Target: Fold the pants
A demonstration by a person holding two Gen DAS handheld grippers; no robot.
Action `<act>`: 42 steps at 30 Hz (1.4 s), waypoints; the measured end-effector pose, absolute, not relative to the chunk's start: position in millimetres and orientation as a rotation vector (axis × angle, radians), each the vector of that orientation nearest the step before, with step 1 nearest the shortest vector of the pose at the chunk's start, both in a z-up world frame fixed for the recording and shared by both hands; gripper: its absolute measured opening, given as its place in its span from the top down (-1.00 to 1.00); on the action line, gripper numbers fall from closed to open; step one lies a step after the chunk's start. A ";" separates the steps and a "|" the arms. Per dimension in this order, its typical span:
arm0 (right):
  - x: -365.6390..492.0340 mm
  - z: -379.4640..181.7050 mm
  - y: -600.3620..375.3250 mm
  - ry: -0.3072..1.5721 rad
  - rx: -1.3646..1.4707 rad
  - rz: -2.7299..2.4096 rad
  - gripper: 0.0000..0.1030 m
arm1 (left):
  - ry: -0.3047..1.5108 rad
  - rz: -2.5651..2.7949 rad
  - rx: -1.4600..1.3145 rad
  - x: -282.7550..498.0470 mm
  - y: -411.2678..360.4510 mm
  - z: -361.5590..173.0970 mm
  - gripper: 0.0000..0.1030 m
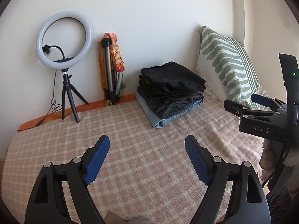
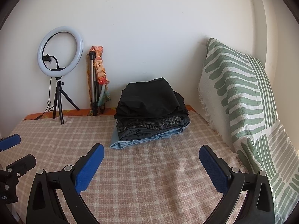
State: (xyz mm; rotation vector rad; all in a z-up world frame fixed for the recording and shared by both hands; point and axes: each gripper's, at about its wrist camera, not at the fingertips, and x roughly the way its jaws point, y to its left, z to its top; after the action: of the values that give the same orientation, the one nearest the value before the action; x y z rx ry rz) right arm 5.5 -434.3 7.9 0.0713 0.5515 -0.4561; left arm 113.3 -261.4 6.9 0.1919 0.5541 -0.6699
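Note:
A stack of folded pants (image 1: 171, 93) (image 2: 151, 112) rests at the back of the bed, black ones on top, a dark checked pair under them and light blue denim at the bottom. My left gripper (image 1: 147, 143) hovers open over the checked bedspread (image 1: 142, 168), well short of the stack, nothing between its blue pads. My right gripper (image 2: 151, 153) is also open and empty, just in front of the stack. In the left wrist view the right gripper's body shows at the right edge. In the right wrist view the left gripper's blue fingertip (image 2: 10, 141) shows at the left edge.
A ring light on a small tripod (image 1: 64, 59) (image 2: 59, 56) stands at the back left with its cable trailing. A folded tripod wrapped in an orange scarf (image 1: 112, 65) (image 2: 98, 78) leans on the wall. A green-striped pillow (image 1: 226, 63) (image 2: 241, 97) stands at the right.

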 end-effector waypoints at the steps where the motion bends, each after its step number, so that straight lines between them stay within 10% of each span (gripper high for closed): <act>1: 5.5 8.0 -434.0 0.551 0.071 -0.456 -1.00 | 0.554 -0.670 0.192 113.3 -261.5 6.9 -0.61; 42: 5.3 7.7 -433.4 0.554 0.077 -0.448 -1.00 | 0.539 -0.668 0.191 111.1 -264.2 6.2 -0.61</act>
State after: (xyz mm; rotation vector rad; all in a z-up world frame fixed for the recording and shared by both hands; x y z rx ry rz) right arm 5.3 -433.4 7.7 0.0768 0.5544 -0.4480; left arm 111.1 -264.2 6.2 0.1912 0.5390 -0.6678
